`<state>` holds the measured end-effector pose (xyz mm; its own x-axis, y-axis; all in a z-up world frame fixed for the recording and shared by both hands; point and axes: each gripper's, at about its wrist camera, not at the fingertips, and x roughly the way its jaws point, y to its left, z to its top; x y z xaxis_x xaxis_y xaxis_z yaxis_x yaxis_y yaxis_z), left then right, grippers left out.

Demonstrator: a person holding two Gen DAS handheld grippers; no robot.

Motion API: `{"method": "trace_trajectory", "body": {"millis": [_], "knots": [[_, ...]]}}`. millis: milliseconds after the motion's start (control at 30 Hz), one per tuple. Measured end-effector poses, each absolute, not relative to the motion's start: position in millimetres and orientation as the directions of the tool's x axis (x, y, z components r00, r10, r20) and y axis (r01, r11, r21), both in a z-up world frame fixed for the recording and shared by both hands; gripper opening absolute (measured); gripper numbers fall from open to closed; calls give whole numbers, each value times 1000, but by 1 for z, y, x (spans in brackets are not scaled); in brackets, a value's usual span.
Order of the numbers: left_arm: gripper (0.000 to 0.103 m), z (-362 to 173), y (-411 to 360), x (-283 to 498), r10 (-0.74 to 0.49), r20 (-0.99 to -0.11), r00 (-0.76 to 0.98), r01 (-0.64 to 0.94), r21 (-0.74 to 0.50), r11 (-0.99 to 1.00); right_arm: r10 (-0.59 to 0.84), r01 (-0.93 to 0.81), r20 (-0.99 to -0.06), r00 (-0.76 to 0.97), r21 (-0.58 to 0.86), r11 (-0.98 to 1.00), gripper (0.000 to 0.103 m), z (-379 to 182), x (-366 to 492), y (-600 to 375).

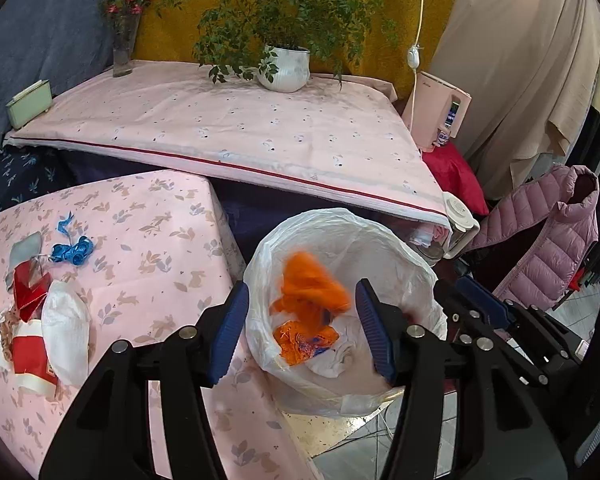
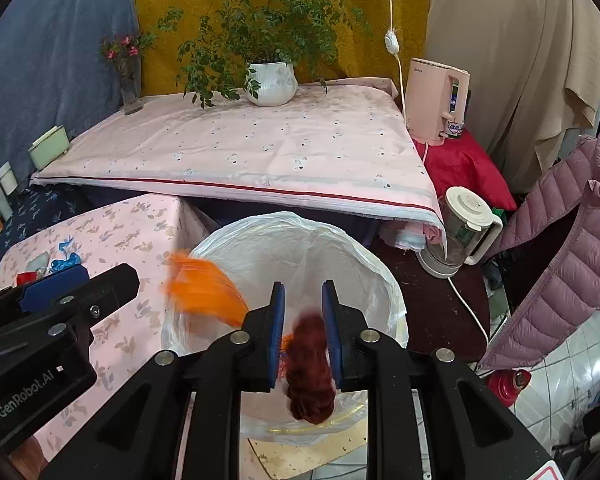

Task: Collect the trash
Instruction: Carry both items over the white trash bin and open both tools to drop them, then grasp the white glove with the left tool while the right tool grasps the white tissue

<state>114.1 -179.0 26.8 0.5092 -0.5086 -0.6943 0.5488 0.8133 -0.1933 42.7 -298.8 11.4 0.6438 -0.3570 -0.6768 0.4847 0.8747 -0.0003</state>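
- Pink bunny-print counter (image 1: 148,240) is seen on the left of both views, with a bin lined in a clear plastic bag (image 1: 384,240) tucked against its corner, on the floor.
- Left tongs (image 1: 302,328) are spread apart over the bin with nothing between them; a blurred orange scrap (image 1: 312,284) is caught mid-air above the bag.
- Right tongs (image 2: 303,330) are only slightly apart, a dark red crumpled wad (image 2: 312,364) between the pads; whether it's still pinched can't be told.
- Only the left view shows trash inside the bag, plus leftover blue ribbon (image 1: 73,251), white tissue (image 1: 66,332) and red-and-white wrappers (image 1: 30,344) on the counter.
- Room is tight: a bigger pink-clothed counter (image 1: 236,128) with a potted plant (image 1: 284,68) sits behind the bin, a blender jug (image 2: 466,232) and purple puffer jacket (image 2: 560,248) to the right.
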Motion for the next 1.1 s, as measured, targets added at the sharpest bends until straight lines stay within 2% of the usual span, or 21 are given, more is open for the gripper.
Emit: {"method": "trace_trajectory", "body": {"millis": [133,233,433,733,1100], "knots": [[54,29,-173,115,-496,-692,525,534,-187,824,-370,489,-665,648,-9,872,34,15,42,-294],[61,31,-166,115,-489,-687,538,519,-187,834,-371,484,-658,656,-12,875,37,19,41,-290],[62,37,-150,116,-475,-677,562,493,-186,850,-370,464,-642,672,-23,885,47,28,40,-275],[64,37,-116,121,-435,-676,594,425,-194,884,-347,424,-636,689,-35,905,56,34,44,-248],[66,25,-59,130,-359,-695,624,311,-200,929,-288,341,-647,706,-45,939,56,32,58,-202]]}}
